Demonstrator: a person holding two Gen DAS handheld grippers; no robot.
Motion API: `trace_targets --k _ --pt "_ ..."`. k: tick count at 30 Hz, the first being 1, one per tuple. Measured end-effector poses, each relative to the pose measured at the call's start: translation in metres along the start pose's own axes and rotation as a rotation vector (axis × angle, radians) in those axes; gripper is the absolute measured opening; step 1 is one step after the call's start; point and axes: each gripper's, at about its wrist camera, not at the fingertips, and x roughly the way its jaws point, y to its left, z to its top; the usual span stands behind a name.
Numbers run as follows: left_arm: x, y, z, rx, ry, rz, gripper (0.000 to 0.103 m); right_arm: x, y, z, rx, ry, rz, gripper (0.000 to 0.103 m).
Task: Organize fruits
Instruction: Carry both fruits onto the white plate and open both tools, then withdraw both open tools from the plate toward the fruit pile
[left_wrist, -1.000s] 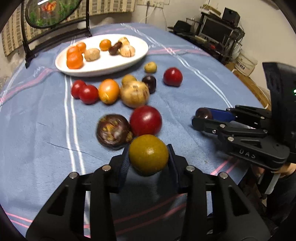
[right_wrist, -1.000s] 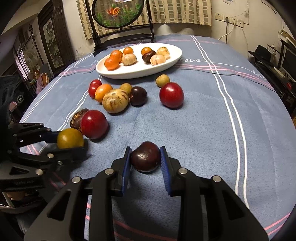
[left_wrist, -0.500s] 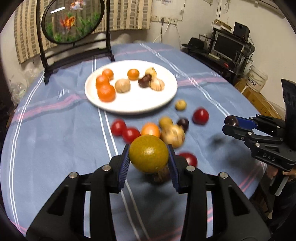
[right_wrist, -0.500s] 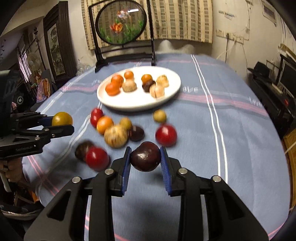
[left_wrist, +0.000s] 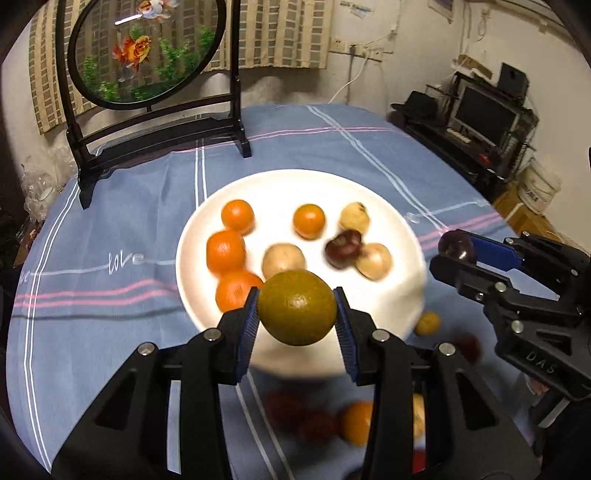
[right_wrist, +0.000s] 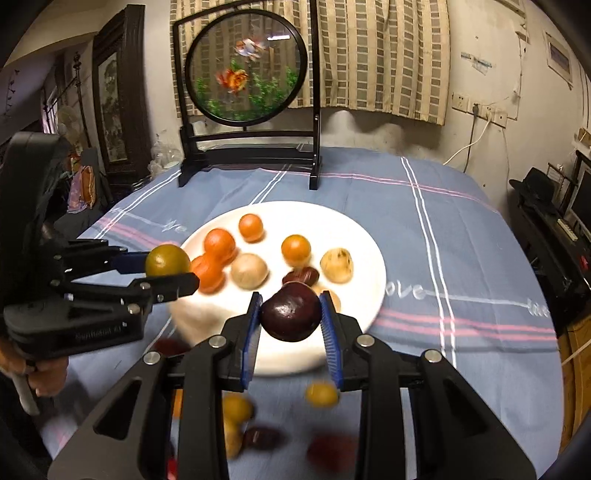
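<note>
Two fruits hang over the white plate (left_wrist: 413, 236): the left gripper (left_wrist: 297, 314) clamps a green-yellow citrus (left_wrist: 297, 308), the right gripper (right_wrist: 290, 314) a dark plum (right_wrist: 290, 312). Lower each onto bare plate beside its like, I judge, and release gently so neither rolls off the rim.

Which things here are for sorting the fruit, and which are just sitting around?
For the job: green-yellow fruit in the left gripper; dark purple fruit in the right gripper; white plate; loose fruits on the cloth.

Just lying about: goldfish screen; monitor; black hat.
</note>
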Motion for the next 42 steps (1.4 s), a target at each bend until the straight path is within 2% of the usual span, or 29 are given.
trace_targets --k 6,15,17,19,21,22,24,29,42 --pt "0.042 0.011 0.025 -0.032 0.042 0.010 0.040 0.052 -0.017 0.022 0.077 0.071 0.041 0.031" --pt "0.077 0.019 0.039 -0.062 0.074 0.025 0.041 0.089 -0.024 0.031 0.121 0.139 0.044 0.032" --pt "0.078 0.020 0.041 -0.073 0.063 0.027 0.045 0.091 -0.026 0.031 0.137 0.142 0.047 0.034" --pt "0.075 0.021 0.042 -0.081 0.045 0.044 0.054 0.089 -0.030 0.031 0.147 0.118 0.042 0.037" --pt "0.068 0.025 0.044 -0.107 0.012 0.068 0.069 0.083 -0.038 0.030 0.180 0.093 0.019 0.057" --pt "0.064 0.028 0.044 -0.121 -0.003 0.072 0.071 0.078 -0.042 0.029 0.204 0.073 0.024 0.065" --pt "0.055 0.029 0.044 -0.133 -0.022 0.055 0.074 0.072 -0.044 0.027 0.207 0.062 0.060 0.065" --pt "0.036 0.019 0.039 -0.100 -0.046 0.055 0.077 0.053 -0.041 0.023 0.197 0.051 0.071 0.065" --pt "-0.029 -0.003 -0.001 -0.051 -0.089 0.036 0.083 -0.009 -0.046 -0.012 0.218 0.024 0.040 0.065"
